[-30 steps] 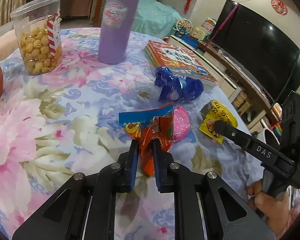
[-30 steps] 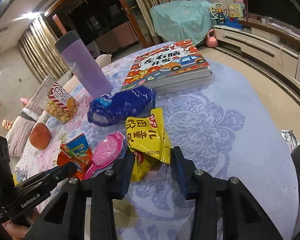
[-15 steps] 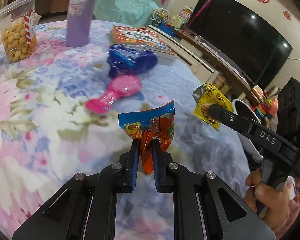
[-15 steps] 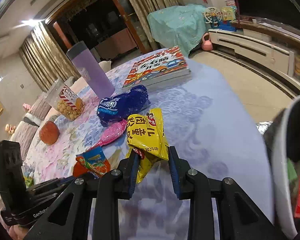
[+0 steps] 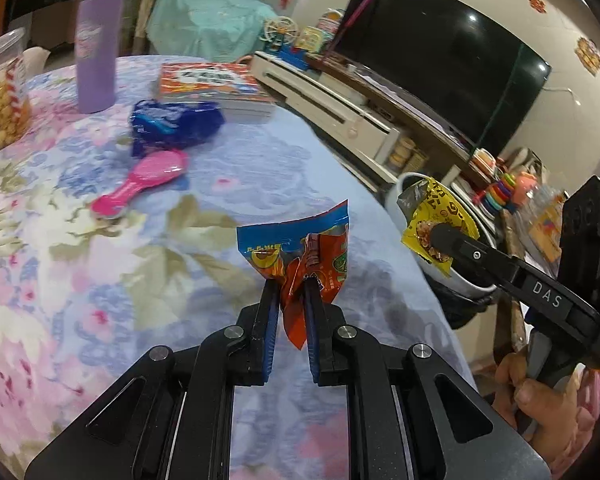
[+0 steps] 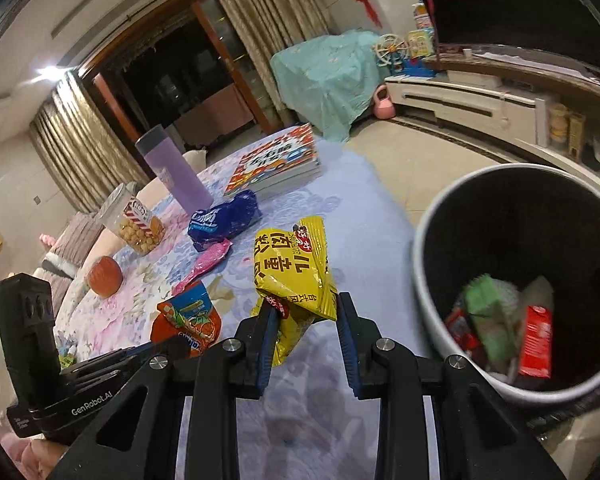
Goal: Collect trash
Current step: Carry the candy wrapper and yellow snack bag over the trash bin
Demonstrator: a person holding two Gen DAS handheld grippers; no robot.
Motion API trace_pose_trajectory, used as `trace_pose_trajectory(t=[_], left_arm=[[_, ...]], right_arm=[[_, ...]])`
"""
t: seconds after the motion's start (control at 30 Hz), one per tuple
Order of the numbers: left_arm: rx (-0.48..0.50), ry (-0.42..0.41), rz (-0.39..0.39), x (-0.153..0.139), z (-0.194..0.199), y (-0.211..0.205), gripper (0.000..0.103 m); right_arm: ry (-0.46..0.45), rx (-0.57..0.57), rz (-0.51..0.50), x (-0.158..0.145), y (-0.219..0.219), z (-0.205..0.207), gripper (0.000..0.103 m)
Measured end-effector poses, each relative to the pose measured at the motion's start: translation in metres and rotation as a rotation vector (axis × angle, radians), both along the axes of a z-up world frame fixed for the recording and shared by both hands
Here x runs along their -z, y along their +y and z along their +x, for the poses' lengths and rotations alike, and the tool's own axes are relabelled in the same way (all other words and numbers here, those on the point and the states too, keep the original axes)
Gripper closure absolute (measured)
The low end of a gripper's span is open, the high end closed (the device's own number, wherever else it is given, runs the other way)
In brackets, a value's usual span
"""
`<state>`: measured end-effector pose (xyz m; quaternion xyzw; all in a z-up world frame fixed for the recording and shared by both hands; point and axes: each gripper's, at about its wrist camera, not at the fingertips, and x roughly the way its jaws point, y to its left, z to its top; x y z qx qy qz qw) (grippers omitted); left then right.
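The worktop (image 5: 80, 240), draped in a flowered cloth, takes up most of both views, and the trash bin (image 6: 432, 280) stands off its edge with cartons and wrappers already inside. The step in hand looks like the carry: both pieces of trash are lifted clear of the cloth and headed for the bin. The right gripper (image 6: 304, 320) has its fingers clenched on the lower end of the yellow snack bag (image 6: 292, 264), which stands up between them, just beside the bin's rim. The left gripper (image 5: 290, 300) has its fingers clenched tight on the crumpled tail of the orange wrapper (image 5: 300, 256), over the worktop's near edge and farther from the bin.

The next move likely calls for bringing each bag over the dark mouth before letting go, the yellow one first. The two grippers run close together, so they could crowd each other at the rim.

Left on the cloth are a stack of books (image 5: 212, 84), a purple tumbler (image 5: 98, 52), a popcorn tub (image 5: 0, 92), a blue wrapper (image 5: 176, 124), likely next to collect, and a pink brush (image 5: 148, 176). None blocks the way.
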<state>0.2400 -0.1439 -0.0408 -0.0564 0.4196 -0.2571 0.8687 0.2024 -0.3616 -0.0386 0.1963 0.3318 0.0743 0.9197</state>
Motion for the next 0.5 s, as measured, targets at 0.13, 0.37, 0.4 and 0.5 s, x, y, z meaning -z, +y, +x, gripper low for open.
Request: trace_pose_trajectory(t=[0.13,0.37,0.4,0.5], left_arm=[[0.037,-0.01,0.003,-0.005,-0.011,-0.02,0.091],[0.085,-0.022,0.011,-0.012,-0.023,-0.047,0.091],[0.092,-0.024,0.013,-0.012,-0.024,-0.05,0.091],[0.113,-0.03,0.016,-0.015,-0.028,-0.062,0.091]], right_arm=[[-0.012,0.029,0.003,-0.003,-0.013,-0.016,0.074],[-0.023,0.079,0.011,-0.006,-0.039,-0.04,0.074],[-0.025,0.085,0.012,-0.006,-0.042,-0.043,0.074],[-0.032,0.114,0.016,-0.007,-0.058,-0.053,0.074]])
